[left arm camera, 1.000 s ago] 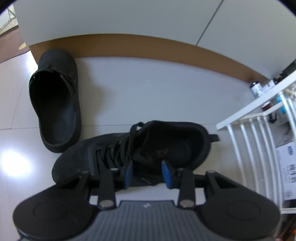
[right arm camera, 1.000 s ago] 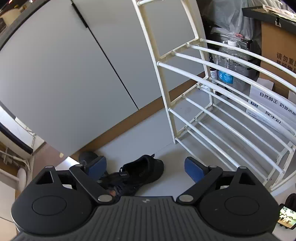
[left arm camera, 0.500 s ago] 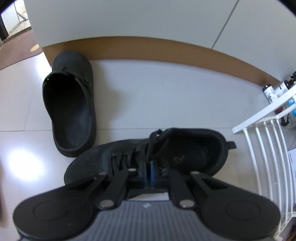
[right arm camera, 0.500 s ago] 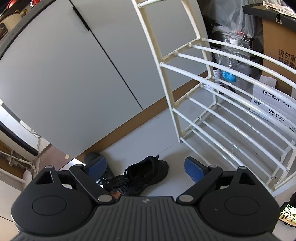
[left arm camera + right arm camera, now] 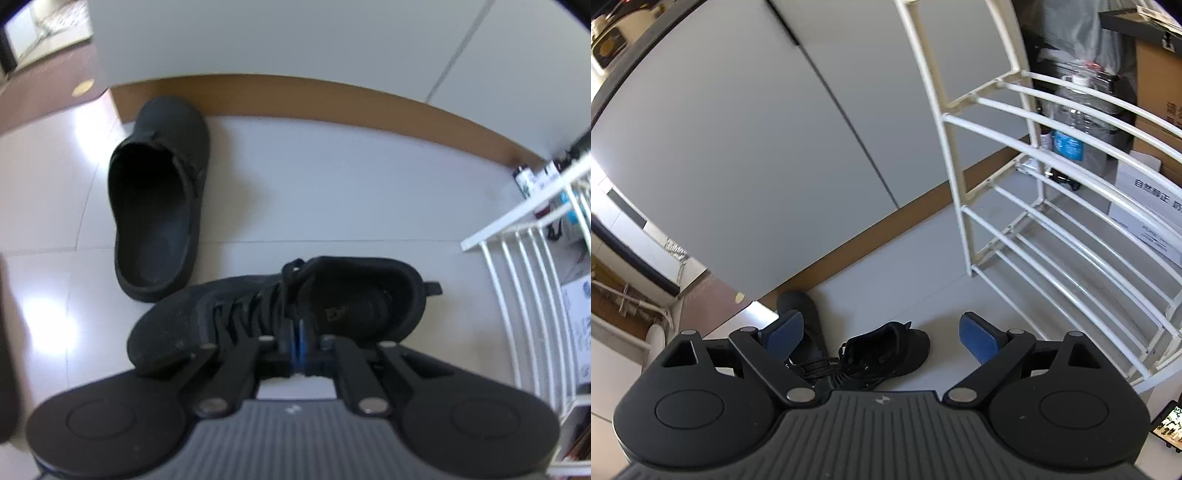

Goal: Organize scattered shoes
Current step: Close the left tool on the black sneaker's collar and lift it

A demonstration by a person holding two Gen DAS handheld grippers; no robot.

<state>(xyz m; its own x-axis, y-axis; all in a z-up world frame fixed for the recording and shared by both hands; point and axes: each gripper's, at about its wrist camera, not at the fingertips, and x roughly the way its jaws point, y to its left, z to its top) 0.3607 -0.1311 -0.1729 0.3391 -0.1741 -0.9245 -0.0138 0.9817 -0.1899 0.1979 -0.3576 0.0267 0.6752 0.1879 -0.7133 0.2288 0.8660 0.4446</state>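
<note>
My left gripper (image 5: 297,343) pinches the near side wall of a black lace-up sneaker (image 5: 229,317) beside its tongue. The blue pads are almost together with the shoe's edge between them, and the jaws are just easing apart. A black backless slipper (image 5: 155,206) lies on the pale floor to the left, toe toward the baseboard. The white slatted shoe rack (image 5: 517,229) stands at the right. In the right wrist view my right gripper (image 5: 881,328) hangs open and empty above the floor, with the sneaker (image 5: 886,350) and slipper (image 5: 798,302) below it and the rack (image 5: 1052,221) to its right.
Grey cabinet doors (image 5: 775,129) with a brown baseboard (image 5: 332,99) close off the far side. Behind the rack stand a large water bottle (image 5: 1071,122), a cardboard box (image 5: 1156,92) and a white carton (image 5: 1145,206). A phone (image 5: 1167,428) lies at the lower right.
My left gripper closed from wide open onto the sneaker's side wall and carried it a little toward the rack; the slipper slid inward in view. The right gripper stayed open and hardly moved.
</note>
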